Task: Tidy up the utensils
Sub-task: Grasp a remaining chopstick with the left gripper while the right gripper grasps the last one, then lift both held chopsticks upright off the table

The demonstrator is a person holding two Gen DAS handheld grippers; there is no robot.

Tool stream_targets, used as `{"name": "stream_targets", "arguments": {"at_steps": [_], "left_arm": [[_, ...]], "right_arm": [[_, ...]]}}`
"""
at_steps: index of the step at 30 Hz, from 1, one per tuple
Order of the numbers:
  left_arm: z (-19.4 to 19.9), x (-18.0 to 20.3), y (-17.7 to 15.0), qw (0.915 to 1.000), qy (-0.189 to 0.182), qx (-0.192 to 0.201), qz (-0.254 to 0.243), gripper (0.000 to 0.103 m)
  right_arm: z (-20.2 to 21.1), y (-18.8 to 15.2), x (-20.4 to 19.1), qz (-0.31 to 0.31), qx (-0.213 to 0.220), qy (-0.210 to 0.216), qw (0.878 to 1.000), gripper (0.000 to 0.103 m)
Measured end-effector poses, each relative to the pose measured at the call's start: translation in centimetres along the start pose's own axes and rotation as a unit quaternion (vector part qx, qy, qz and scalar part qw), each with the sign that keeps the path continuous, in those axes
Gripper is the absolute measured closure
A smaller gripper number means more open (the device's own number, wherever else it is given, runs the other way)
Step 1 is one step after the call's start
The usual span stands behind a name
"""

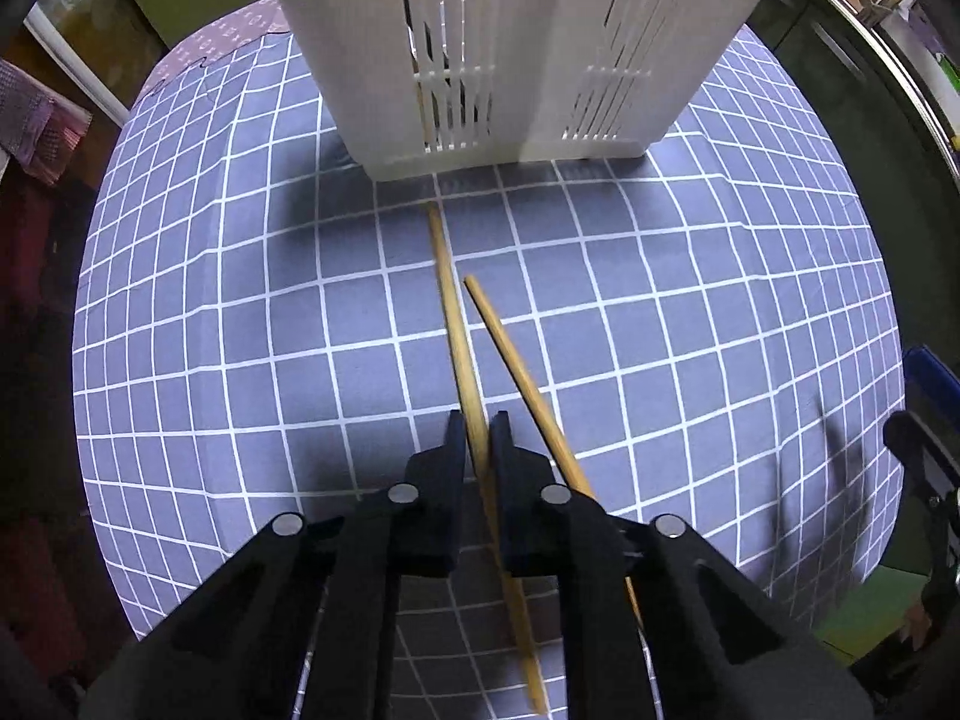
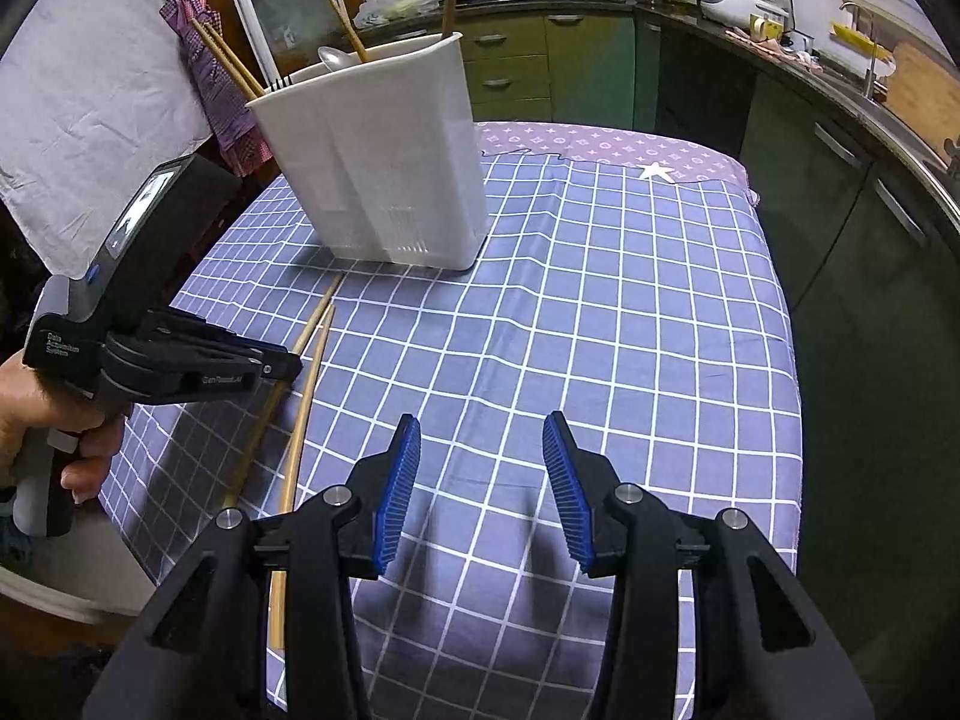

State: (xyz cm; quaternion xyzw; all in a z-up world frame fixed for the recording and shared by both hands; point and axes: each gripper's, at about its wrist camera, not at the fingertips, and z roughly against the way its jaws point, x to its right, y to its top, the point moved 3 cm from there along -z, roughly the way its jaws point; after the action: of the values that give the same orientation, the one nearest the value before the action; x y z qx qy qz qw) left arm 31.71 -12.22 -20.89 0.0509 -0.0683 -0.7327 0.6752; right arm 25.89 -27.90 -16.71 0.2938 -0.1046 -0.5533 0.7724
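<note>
The left claw [image 1: 478, 427] is clenched on one of two slim wooden chopsticks [image 1: 449, 300] lying on the blue checked bench cloth [image 1: 660, 324] before the white slotted plastic utensil holder [image 1: 510, 60]; the other chopstick [image 1: 516, 372] lies just beside it. The pickup step looks under way, and the next move likely calls for a lift clear of the cloth and tipping upright over the holder's rim. The right claw [image 2: 482, 450] hangs released and empty above the cloth.
</note>
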Motion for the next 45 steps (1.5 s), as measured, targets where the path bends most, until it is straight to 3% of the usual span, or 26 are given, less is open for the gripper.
{"name": "stream_targets", "arguments": {"at_steps": [2, 6, 14, 19, 22, 27, 35, 40, 45], "left_arm": [[0.4, -0.6, -0.3, 0.9999, -0.011, 0.006, 0.008, 0.096], [3.4, -2.0, -1.2, 0.9975, -0.022, 0.066, 0.013, 0.096], [10.7, -3.7, -5.0, 0.9802, -0.050, 0.191, -0.006, 0.096], [12.6, -4.0, -6.4, 0.9719, -0.060, 0.227, -0.020, 0.096], [13.1, -3.9, -6.9, 0.9687, -0.065, 0.238, -0.029, 0.096], [13.4, -3.6, -7.4, 0.9663, -0.072, 0.244, -0.042, 0.096], [12.5, -4.2, -7.0, 0.9699, -0.073, 0.229, -0.037, 0.096], [10.8, -4.1, -6.8, 0.9774, -0.062, 0.196, -0.049, 0.096], [7.6, -3.3, -5.4, 0.9873, -0.061, 0.132, -0.064, 0.096]], "right_arm": [[0.0, 0.0, 0.1, 0.000, -0.002, -0.002, 1.000, 0.060], [-0.5, 0.2, -0.2, 0.000, -0.013, 0.008, 1.000, 0.060], [-4.7, 1.6, -5.1, 0.044, -0.092, 0.060, 0.993, 0.061], [-7.4, 2.9, -9.0, 0.080, -0.136, 0.061, 0.986, 0.085], [-9.0, 3.3, -10.7, 0.101, -0.160, 0.047, 0.981, 0.086], [-10.9, 3.6, -12.1, 0.118, -0.197, 0.032, 0.973, 0.087], [-12.6, 3.5, -13.5, 0.131, -0.225, 0.005, 0.965, 0.087], [-12.7, 3.3, -13.7, 0.132, -0.219, -0.002, 0.967, 0.094], [-11.4, 3.3, -11.5, 0.108, -0.207, 0.000, 0.972, 0.096]]}}
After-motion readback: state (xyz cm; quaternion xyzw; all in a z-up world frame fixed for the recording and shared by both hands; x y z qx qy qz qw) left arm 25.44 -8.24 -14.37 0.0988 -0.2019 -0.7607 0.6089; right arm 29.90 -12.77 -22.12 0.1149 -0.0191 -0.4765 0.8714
